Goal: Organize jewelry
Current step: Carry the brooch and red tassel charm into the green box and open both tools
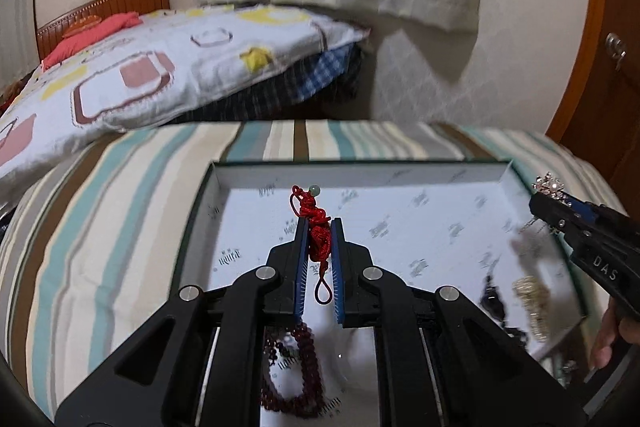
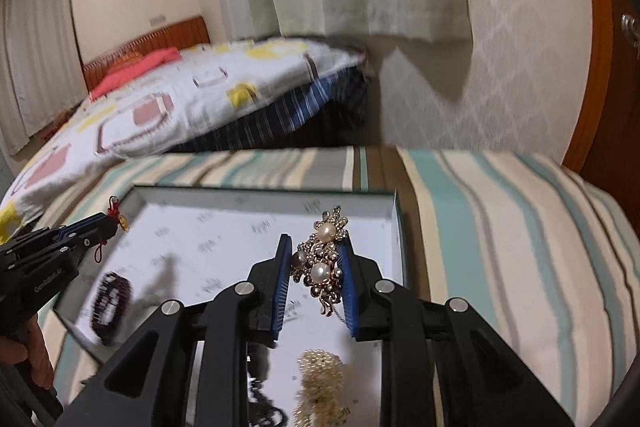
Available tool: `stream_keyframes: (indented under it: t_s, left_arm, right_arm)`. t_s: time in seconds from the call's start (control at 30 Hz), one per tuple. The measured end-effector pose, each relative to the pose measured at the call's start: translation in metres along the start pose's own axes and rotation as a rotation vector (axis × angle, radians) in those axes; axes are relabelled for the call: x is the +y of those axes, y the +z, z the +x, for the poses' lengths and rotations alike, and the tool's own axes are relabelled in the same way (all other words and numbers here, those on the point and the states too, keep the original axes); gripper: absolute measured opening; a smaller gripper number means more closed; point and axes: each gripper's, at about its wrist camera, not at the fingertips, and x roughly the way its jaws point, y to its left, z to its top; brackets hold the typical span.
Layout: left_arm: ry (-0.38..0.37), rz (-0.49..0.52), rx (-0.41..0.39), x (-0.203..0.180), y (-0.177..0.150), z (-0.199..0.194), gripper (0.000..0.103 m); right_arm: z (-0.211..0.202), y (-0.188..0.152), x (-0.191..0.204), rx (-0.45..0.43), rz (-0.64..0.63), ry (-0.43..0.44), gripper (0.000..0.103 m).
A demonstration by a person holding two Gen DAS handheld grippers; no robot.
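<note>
So my left gripper (image 1: pixel 319 247) has its jaws pinched nearly closed on the red knotted charm (image 1: pixel 316 231), and my right gripper (image 2: pixel 314 267) is clamped on the pearl brooch (image 2: pixel 322 263), jaws a bit wider. Both hang over the white tray (image 1: pixel 400 173) on the striped bed (image 1: pixel 120 187). Best bet, I think: lower each close to a bare patch of tray floor before letting go, away from the beaded bracelet (image 1: pixel 296 367). Charm's long axis runs along my jaws, green bead toward the tray's far edge, loop toward me; brooch lies lengthwise too.
</note>
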Motion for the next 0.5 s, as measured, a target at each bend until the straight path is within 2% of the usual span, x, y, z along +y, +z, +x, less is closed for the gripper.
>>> stream_keyframes:
  t_s: [0.37, 0.5]
  left_arm:
    - [0.021, 0.011, 0.168, 0.002, -0.007, 0.040, 0.012]
    - [0.027, 0.001, 0.171, 0.005, -0.009, 0.042, 0.017]
  right_arm:
    - [0.026, -0.012, -0.001, 0.124, -0.015, -0.030, 0.024]
    - [0.031, -0.015, -0.005, 0.153, 0.001, -0.027, 0.024]
